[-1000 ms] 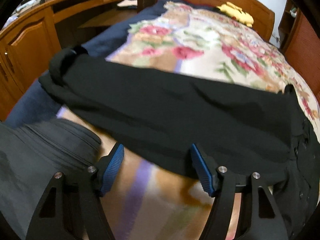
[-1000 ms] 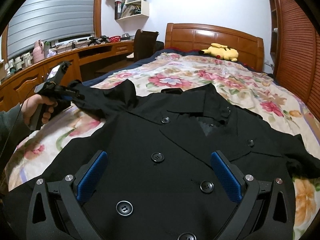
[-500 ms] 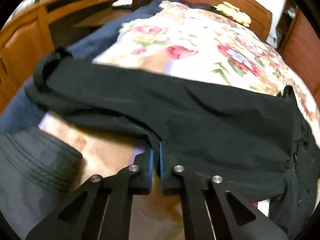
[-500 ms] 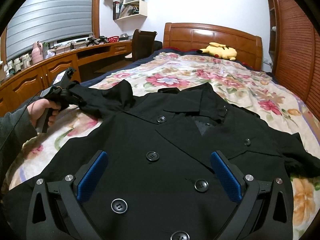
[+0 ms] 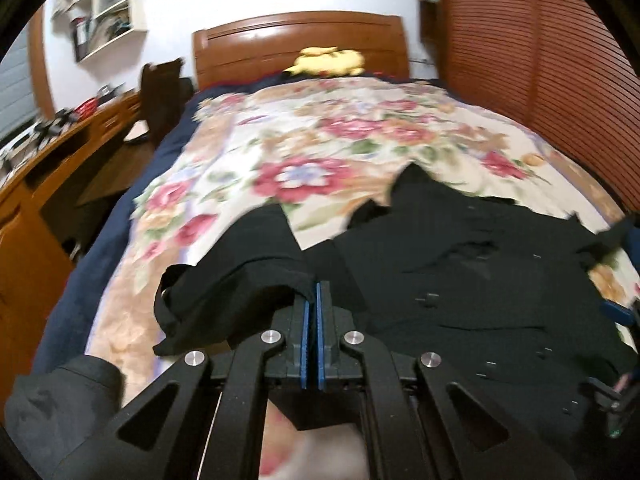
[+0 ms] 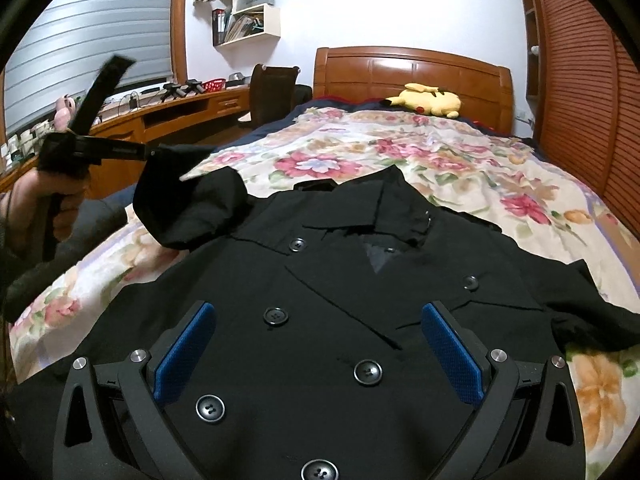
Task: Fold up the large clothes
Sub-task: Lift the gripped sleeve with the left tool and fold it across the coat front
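A black double-breasted coat (image 6: 320,280) lies front up on the floral bedspread (image 6: 400,152), collar toward the headboard. My left gripper (image 5: 311,300) is shut on the coat's left sleeve (image 5: 240,284) and holds it lifted above the bed; in the right wrist view it (image 6: 160,154) shows at the left with the sleeve (image 6: 188,208) hanging from it. My right gripper (image 6: 320,344) is open and empty, low over the coat's buttoned front. The coat's right sleeve (image 6: 592,316) lies out to the right.
A wooden headboard (image 6: 412,72) with a yellow plush toy (image 6: 428,100) is at the far end. A wooden desk (image 6: 168,116) and a dark chair (image 6: 272,92) run along the left. A slatted wooden wardrobe (image 6: 584,80) stands on the right.
My left gripper shut on the sleeve, then lifted it and swung it toward the coat's body. My right gripper stayed open over the coat front.
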The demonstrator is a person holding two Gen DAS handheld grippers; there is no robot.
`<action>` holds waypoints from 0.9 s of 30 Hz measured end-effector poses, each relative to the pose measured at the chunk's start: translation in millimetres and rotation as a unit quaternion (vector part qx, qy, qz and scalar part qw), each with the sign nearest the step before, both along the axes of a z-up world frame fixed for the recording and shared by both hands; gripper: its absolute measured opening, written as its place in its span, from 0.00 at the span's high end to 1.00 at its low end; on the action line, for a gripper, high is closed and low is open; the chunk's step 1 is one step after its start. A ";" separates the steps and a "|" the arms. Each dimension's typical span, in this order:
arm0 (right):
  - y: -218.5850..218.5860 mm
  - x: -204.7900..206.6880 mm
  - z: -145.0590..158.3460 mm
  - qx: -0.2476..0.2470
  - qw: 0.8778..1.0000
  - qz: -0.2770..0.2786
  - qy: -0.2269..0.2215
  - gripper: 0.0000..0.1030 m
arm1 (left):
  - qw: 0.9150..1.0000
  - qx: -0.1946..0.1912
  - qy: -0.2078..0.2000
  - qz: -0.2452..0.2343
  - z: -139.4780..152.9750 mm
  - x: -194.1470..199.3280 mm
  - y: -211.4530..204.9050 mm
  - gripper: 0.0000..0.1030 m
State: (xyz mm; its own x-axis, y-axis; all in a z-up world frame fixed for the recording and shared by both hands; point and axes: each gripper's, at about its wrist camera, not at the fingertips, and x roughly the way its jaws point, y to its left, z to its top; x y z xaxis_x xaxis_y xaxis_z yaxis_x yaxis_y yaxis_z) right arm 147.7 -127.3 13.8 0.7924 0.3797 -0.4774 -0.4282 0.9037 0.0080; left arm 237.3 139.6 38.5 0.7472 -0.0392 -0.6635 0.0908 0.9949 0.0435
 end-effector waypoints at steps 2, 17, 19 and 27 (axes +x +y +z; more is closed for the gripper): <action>-0.5 -1.0 -0.7 0.003 1.000 -0.001 0.000 0.01 | 1.000 0.000 0.003 -0.010 2.9 -8.8 -13.5 0.97; -0.4 -6.3 -0.5 0.014 1.000 0.020 -0.004 0.01 | 0.999 0.001 -0.033 0.022 -1.5 -44.5 20.0 0.21; -1.4 -4.3 0.9 0.013 1.000 0.020 -0.004 0.01 | 0.999 -0.001 -0.019 0.039 -17.1 -32.9 35.9 0.21; 3.8 -2.1 0.1 0.001 1.000 0.024 -0.003 0.01 | 0.996 -0.021 0.006 0.088 -68.3 -3.6 82.3 0.21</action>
